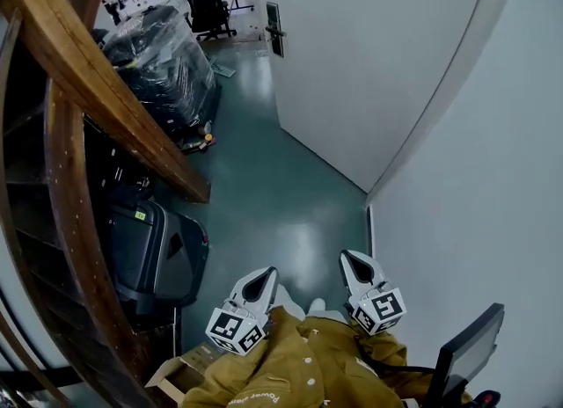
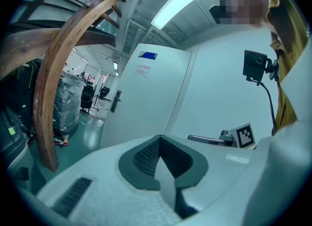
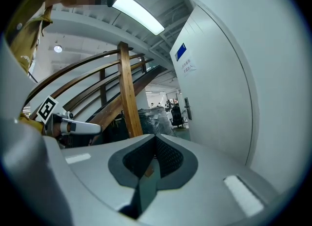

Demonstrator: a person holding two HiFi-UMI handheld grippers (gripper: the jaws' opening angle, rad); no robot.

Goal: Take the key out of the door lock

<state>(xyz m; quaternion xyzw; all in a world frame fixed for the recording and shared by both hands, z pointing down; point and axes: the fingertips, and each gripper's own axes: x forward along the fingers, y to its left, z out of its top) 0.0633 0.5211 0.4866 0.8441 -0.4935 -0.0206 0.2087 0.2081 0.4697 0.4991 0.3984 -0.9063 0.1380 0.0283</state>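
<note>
The white door [image 1: 369, 54] stands open at the far end of the green floor. A dark lock plate with a handle [image 1: 274, 28] sits near its free edge; the key is too small to make out. The same lock plate [image 2: 116, 101] shows far off in the left gripper view, and again as the lock plate [image 3: 186, 108] in the right gripper view. My left gripper [image 1: 264, 276] and right gripper [image 1: 352, 259] are held side by side close to my body, far from the door. Both are shut with nothing between the jaws, as the left gripper [image 2: 160, 138] and right gripper [image 3: 155, 138] show close up.
A wooden staircase rail [image 1: 97, 90] runs down the left side. A plastic-wrapped black pallet load [image 1: 163, 63] stands beyond it, and a dark case [image 1: 154, 257] sits on the floor at left. A white wall [image 1: 493, 178] closes the right side. A black screen on a stalk [image 1: 471, 349] is at my right.
</note>
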